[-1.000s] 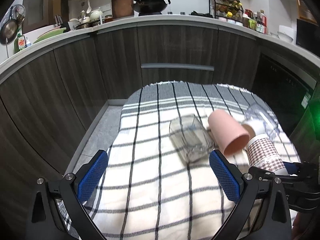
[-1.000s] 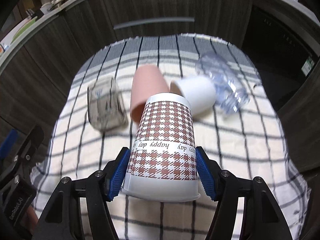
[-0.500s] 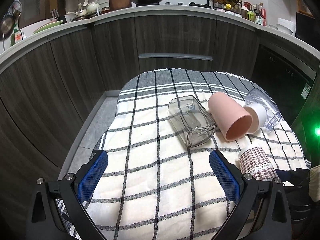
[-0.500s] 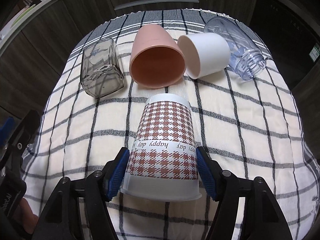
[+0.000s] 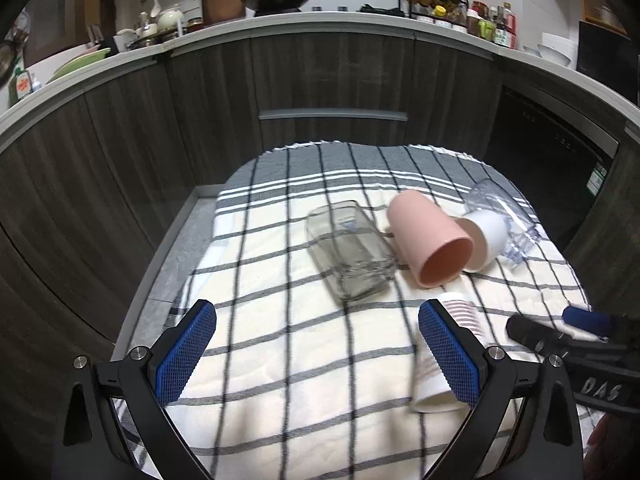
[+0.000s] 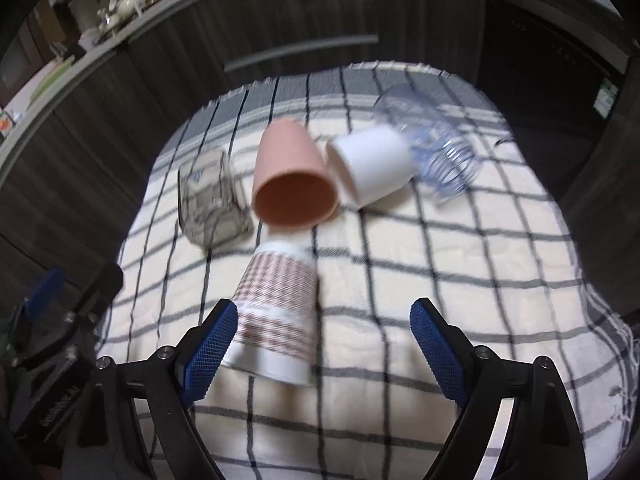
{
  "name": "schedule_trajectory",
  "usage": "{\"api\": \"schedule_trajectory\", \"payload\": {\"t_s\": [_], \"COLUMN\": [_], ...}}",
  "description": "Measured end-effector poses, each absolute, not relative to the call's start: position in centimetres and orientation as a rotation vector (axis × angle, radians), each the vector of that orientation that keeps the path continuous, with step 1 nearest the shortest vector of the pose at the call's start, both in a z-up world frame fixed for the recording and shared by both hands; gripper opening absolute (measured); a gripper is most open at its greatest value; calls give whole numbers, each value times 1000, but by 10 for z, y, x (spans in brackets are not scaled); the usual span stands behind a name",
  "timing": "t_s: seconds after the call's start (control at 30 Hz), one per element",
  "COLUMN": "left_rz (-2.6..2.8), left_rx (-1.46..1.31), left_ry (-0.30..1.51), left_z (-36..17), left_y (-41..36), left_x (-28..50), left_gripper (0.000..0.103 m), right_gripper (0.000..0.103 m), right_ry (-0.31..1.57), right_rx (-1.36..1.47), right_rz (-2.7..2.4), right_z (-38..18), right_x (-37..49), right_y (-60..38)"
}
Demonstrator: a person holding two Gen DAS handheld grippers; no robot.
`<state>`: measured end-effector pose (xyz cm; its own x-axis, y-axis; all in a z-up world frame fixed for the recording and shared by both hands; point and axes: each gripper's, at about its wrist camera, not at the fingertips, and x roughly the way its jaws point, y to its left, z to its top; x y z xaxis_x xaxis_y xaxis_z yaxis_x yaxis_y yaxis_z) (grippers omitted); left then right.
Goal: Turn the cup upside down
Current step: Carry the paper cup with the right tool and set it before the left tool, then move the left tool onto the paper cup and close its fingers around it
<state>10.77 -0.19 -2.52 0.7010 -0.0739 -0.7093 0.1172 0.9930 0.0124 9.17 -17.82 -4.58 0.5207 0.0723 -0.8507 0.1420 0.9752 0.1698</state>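
Observation:
The brown houndstooth paper cup stands upside down, rim on the checked cloth, blurred. My right gripper is open; the cup sits just inside its left finger, free of the pads. In the left wrist view the cup is partly hidden behind the right finger of my left gripper, which is open and empty above the cloth. The right gripper shows at that view's right edge.
Lying on their sides behind the paper cup: a grey square glass, a pink cup, a white cup and a clear ribbed plastic cup. Dark cabinets stand beyond the cloth's far edge.
The right gripper opened and let go of the houndstooth cup, which now stands rim down on the cloth. The right gripper has pulled back a little; the left gripper shifted slightly.

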Motion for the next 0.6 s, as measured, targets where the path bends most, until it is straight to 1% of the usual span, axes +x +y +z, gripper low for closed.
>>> {"api": "schedule_trajectory", "payload": {"t_s": [0.33,0.47,0.6], "left_rz": [-233,-274,-285], "left_rx": [89,109,141], "left_ry": [871,949,1071], "left_z": [-23,-28,-40], "left_y": [-57,-80,-96], "left_x": [115,124,138], "left_gripper": [103,103,103], "right_gripper": [88,88,88], "right_ry": [846,772,743], "right_rx": [177,159,169], "right_rz": [-197,-259,-282], "right_z": [-9,0,3], "right_x": [76,73,75], "right_y": [-222,-240,-254]}}
